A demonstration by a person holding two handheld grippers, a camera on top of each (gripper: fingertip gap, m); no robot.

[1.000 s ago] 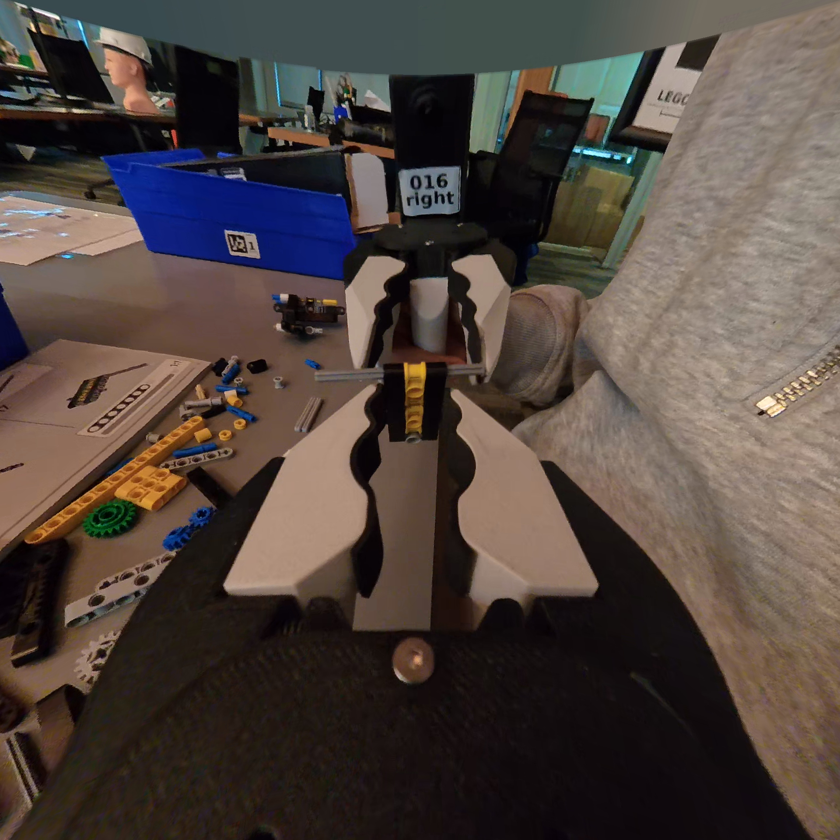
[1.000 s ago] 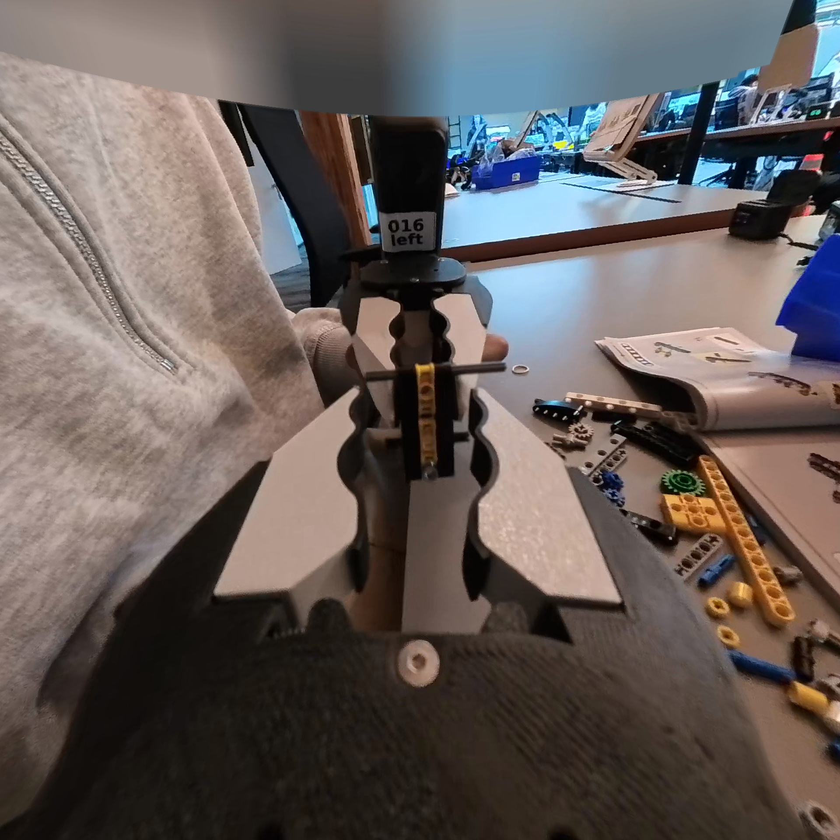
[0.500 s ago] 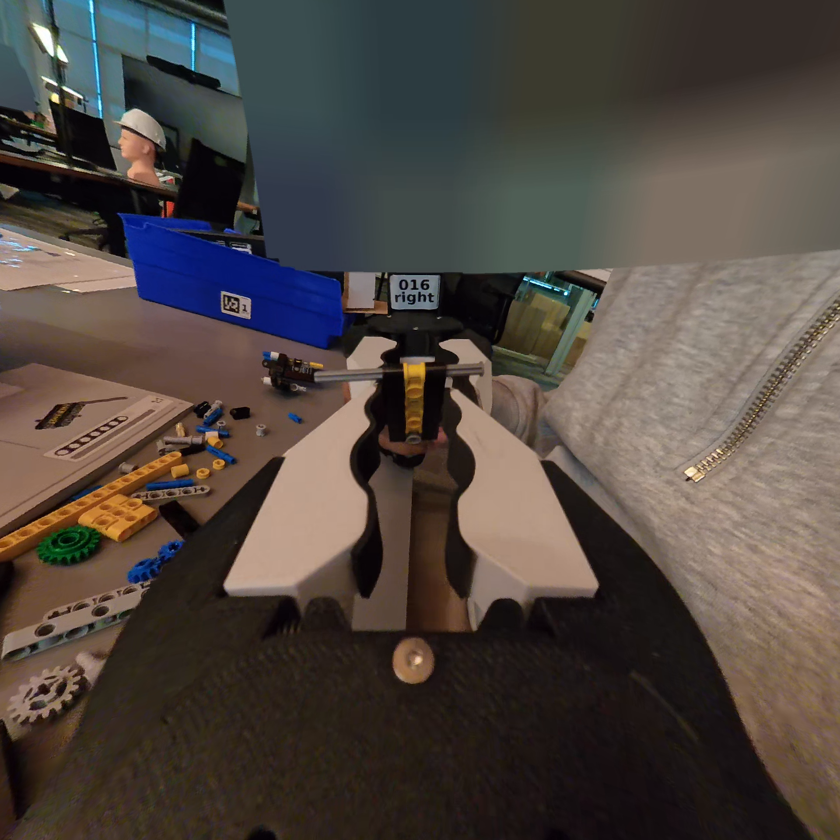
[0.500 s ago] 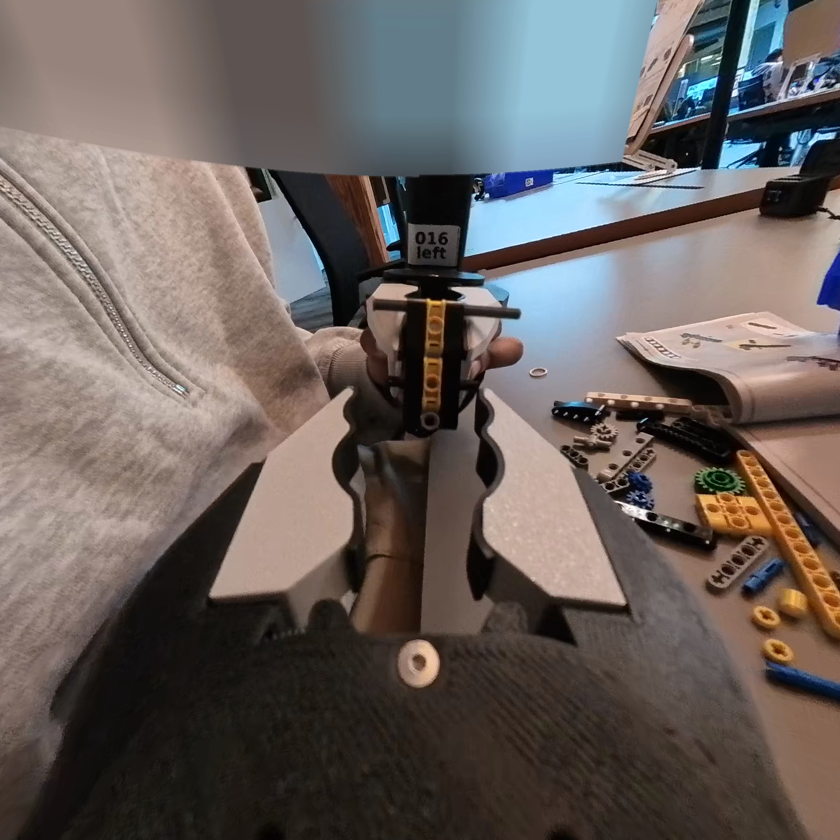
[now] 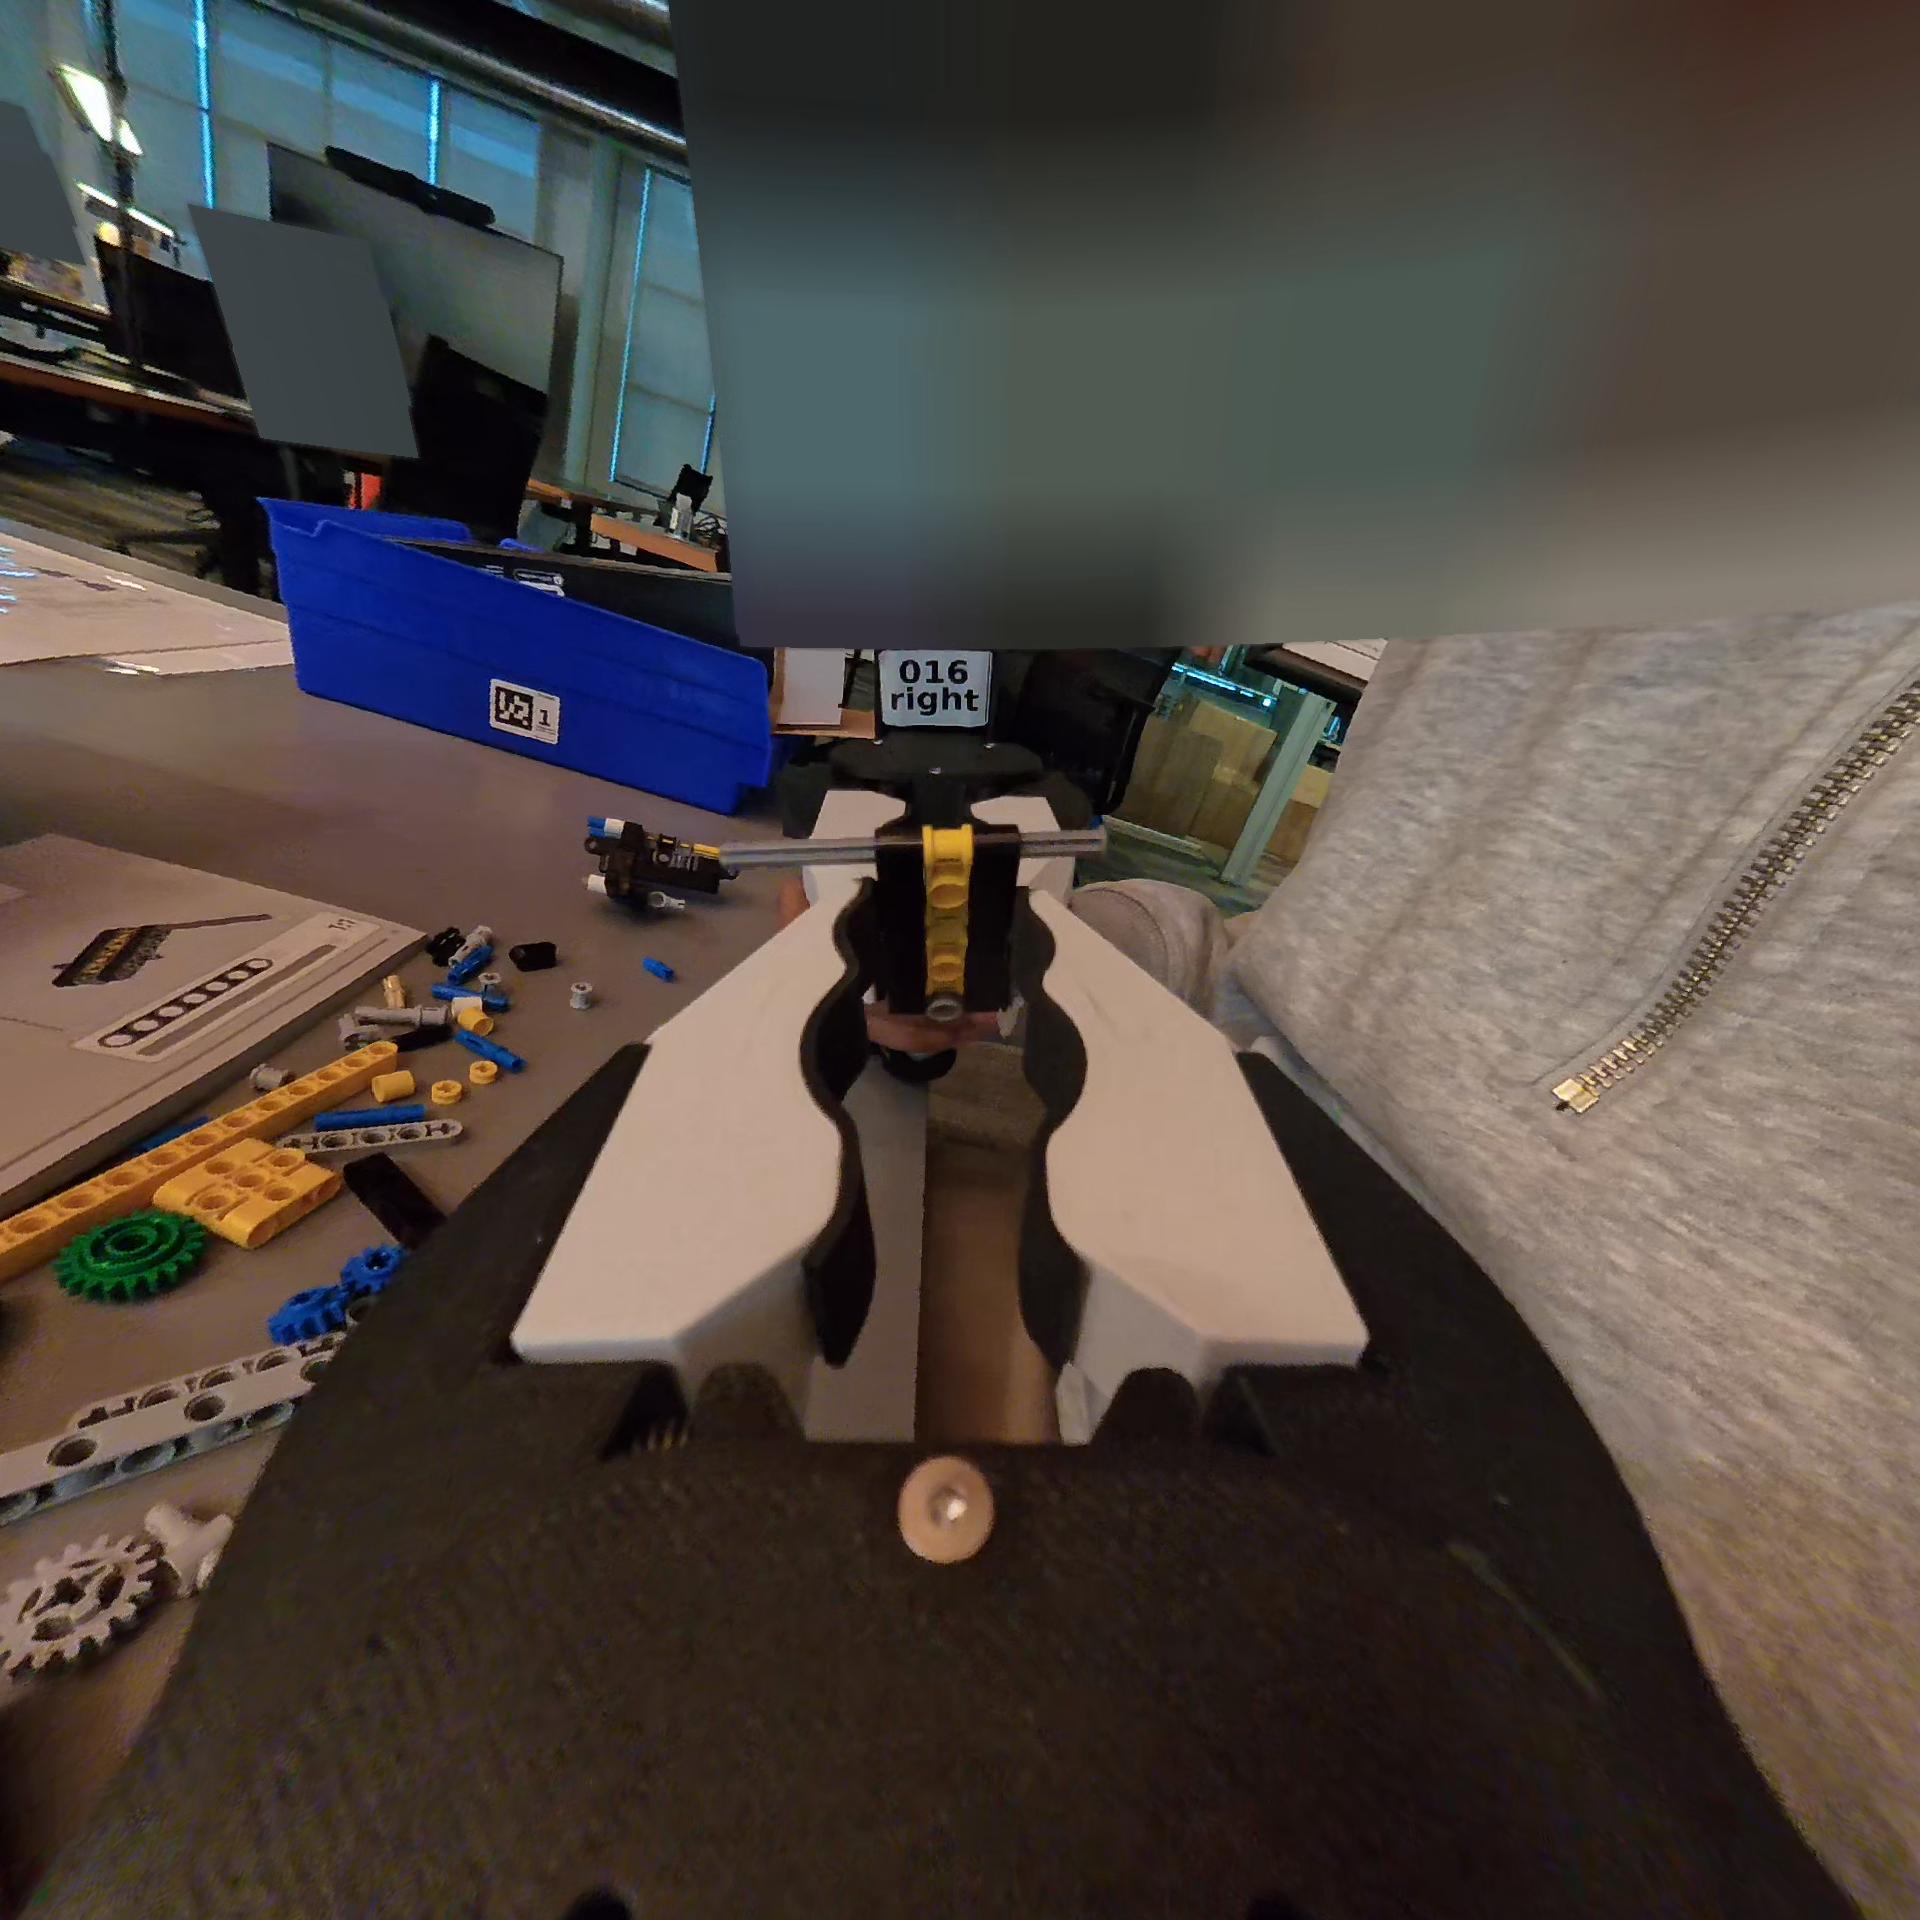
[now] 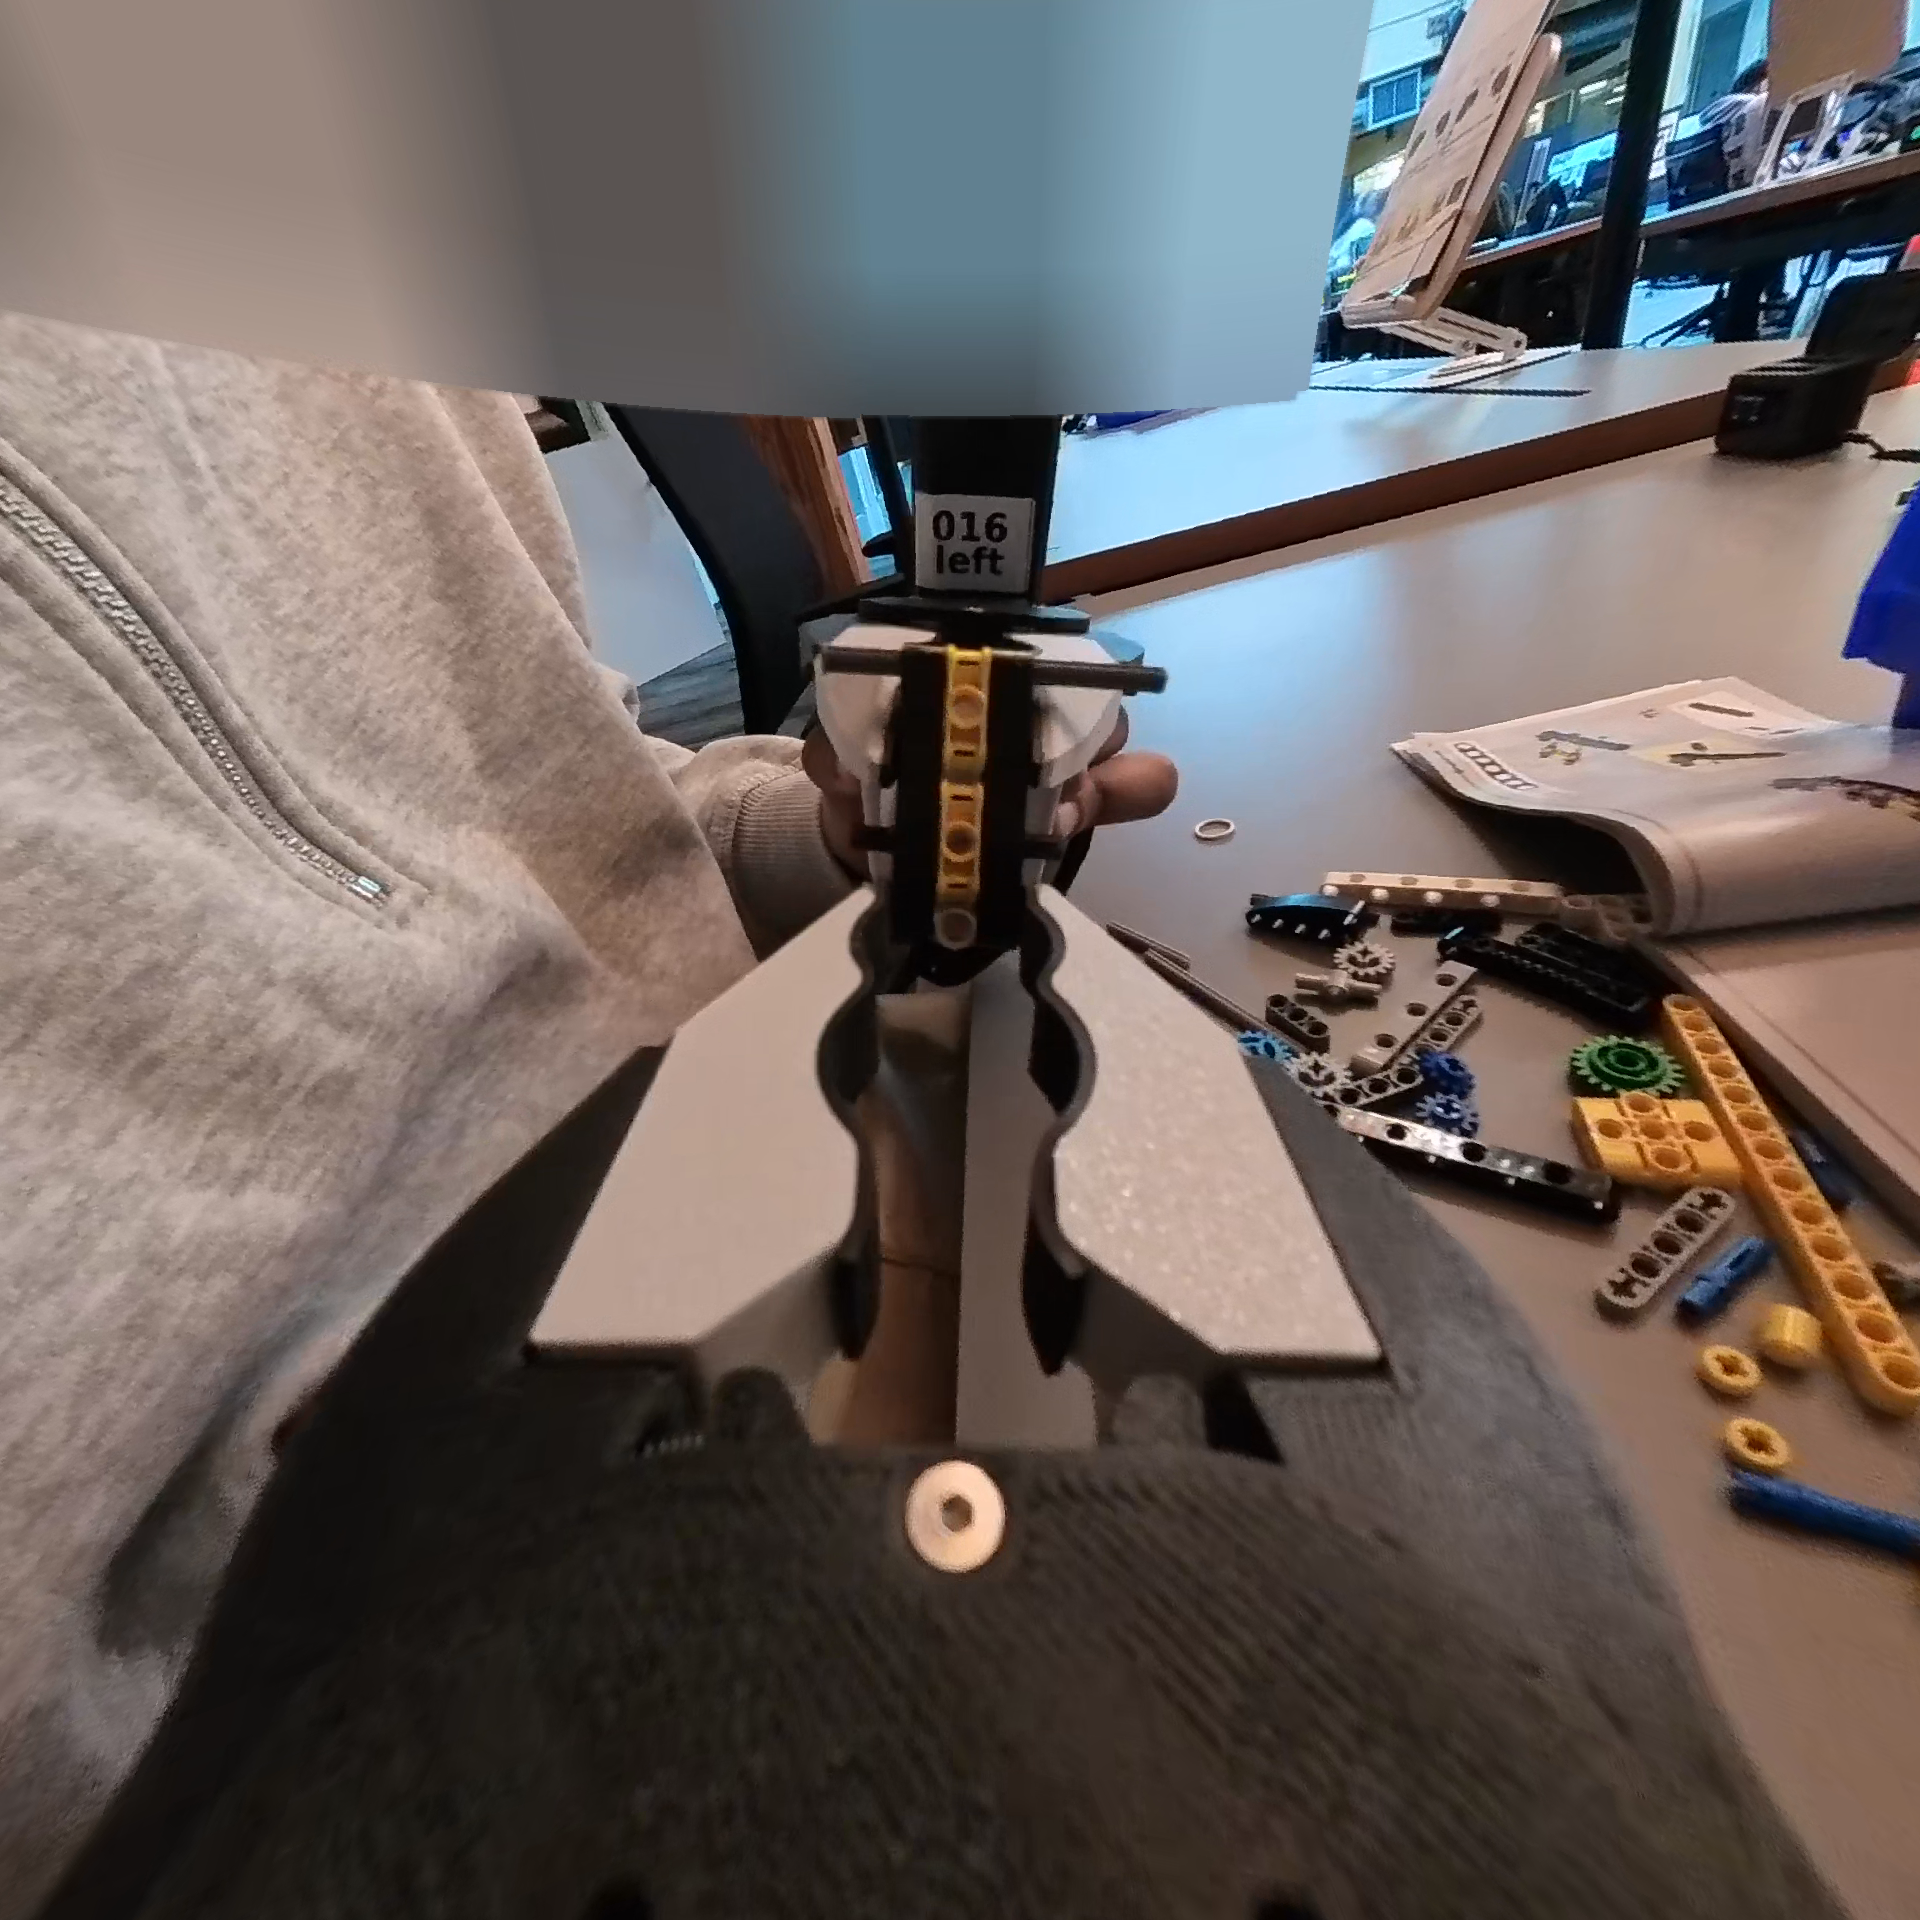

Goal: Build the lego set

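A small lego assembly (image 5: 948, 883) of black beams with a yellow beam in the middle and a grey axle (image 5: 810, 852) through its top hangs in the air between my two grippers, which face each other. My left gripper (image 5: 935, 906) is shut on it near its tips. In the right wrist view the same assembly (image 6: 961, 748) stands upright, and my right gripper (image 6: 958, 920) is shut on its lower end. The left gripper's white fingers (image 6: 1081, 727) flank it behind. The right gripper's white fingers (image 5: 836, 831) show behind it in the left wrist view.
Loose parts lie on the grey table: a long yellow beam (image 5: 187, 1153), a green gear (image 5: 130, 1257), a small black sub-assembly (image 5: 655, 862) and blue pins. An instruction booklet (image 5: 156, 987) and a blue bin (image 5: 499, 644) stand beyond. A person's grey hoodie (image 5: 1558, 1039) is close by. The grippers are tip to tip, or close to it. The green gear (image 5: 130, 1257) is about 15 centimeters from both grippers' fingertips.
Both grippers have tilted upward together with the assembly held between them. The table parts sit lower in both views. The grip on the assembly looks unchanged.
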